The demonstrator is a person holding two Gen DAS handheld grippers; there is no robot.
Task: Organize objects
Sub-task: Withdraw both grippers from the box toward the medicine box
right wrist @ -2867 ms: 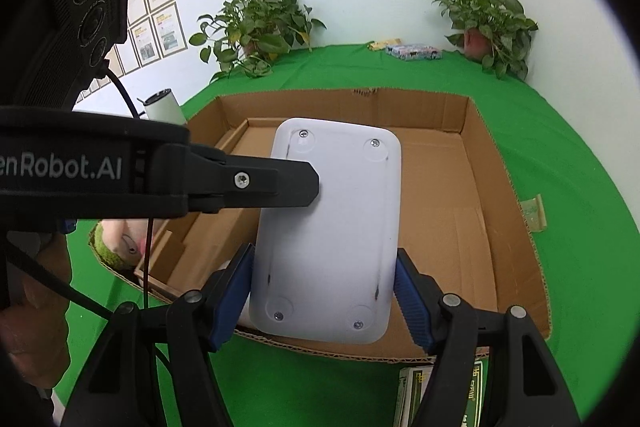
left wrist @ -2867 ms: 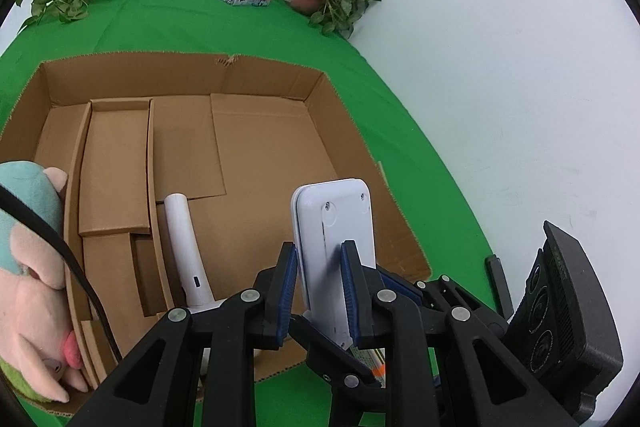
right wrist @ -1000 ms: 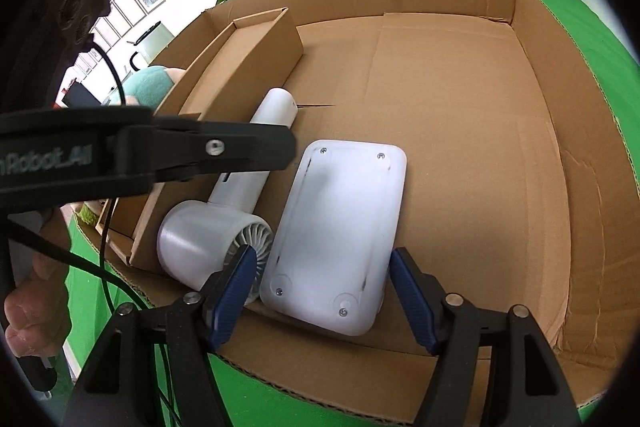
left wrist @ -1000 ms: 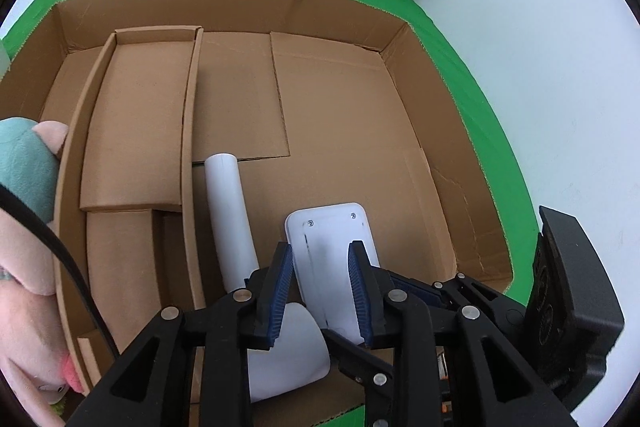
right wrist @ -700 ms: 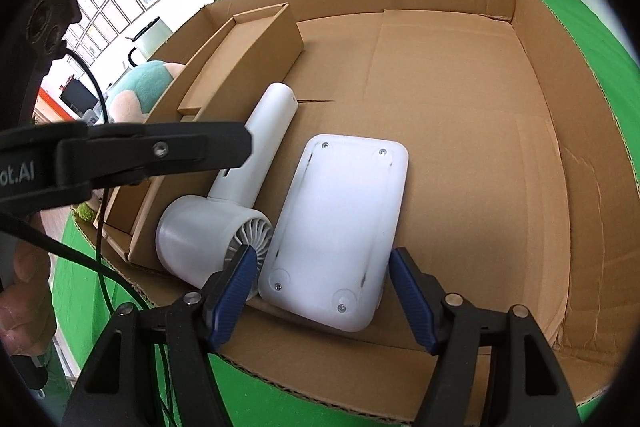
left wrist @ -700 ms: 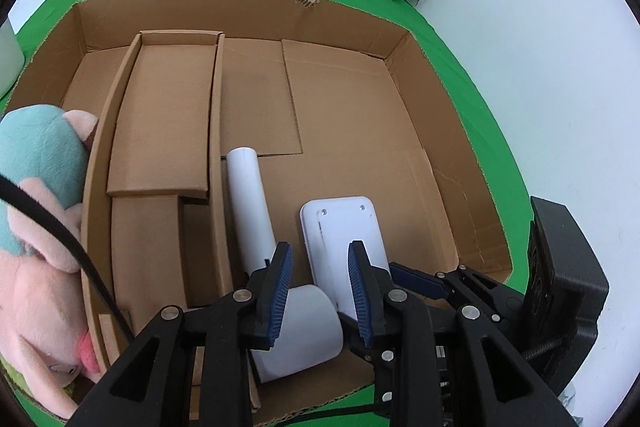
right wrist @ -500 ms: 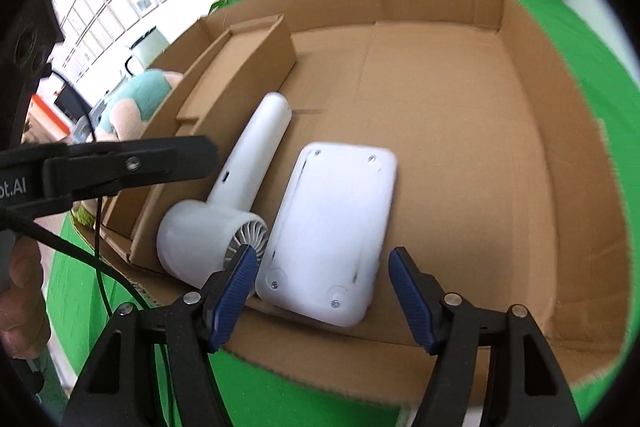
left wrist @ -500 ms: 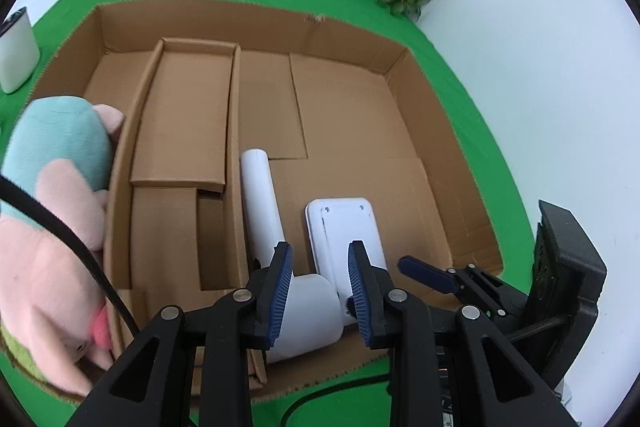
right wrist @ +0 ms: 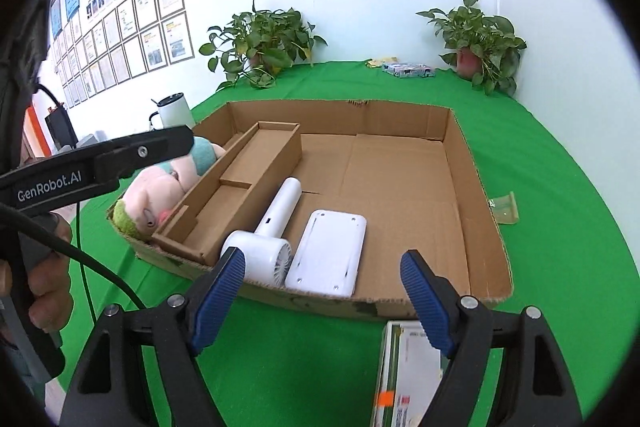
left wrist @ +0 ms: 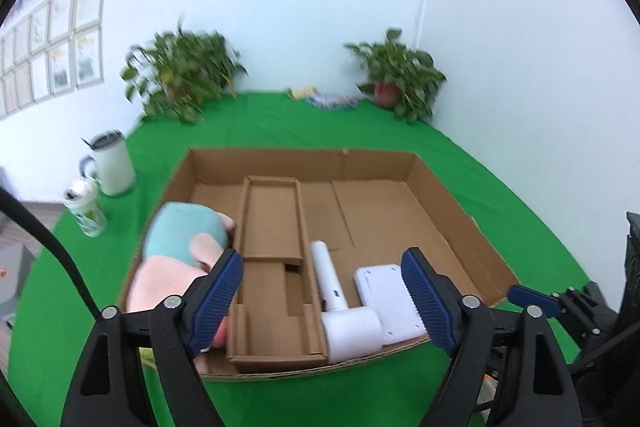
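Observation:
A flat white device (right wrist: 328,253) (left wrist: 386,301) lies face down in the cardboard box (right wrist: 464,163) (left wrist: 452,215), near its front wall. A white hair dryer (right wrist: 266,239) (left wrist: 340,307) lies beside it on the left. A pink and teal plush toy (left wrist: 176,259) (right wrist: 160,187) fills the box's left strip, past a cardboard insert (left wrist: 272,267). My left gripper (left wrist: 324,303) hangs above the box's front edge, its jaws opening with nothing between them. My right gripper (right wrist: 322,297) is back over the green cloth, its jaws opening too and empty.
A white-and-green carton (right wrist: 408,375) lies on the green cloth under my right gripper. A white mug (left wrist: 114,163) and a printed cup (left wrist: 86,207) stand left of the box. Two potted plants (right wrist: 260,43) (right wrist: 480,43) and small packets (right wrist: 406,69) sit at the back. A hand (right wrist: 38,267) holds the left gripper.
Both grippers let go of the white device, which now lies in the box. Both have pulled back and up, and the left jaws have spread wide.

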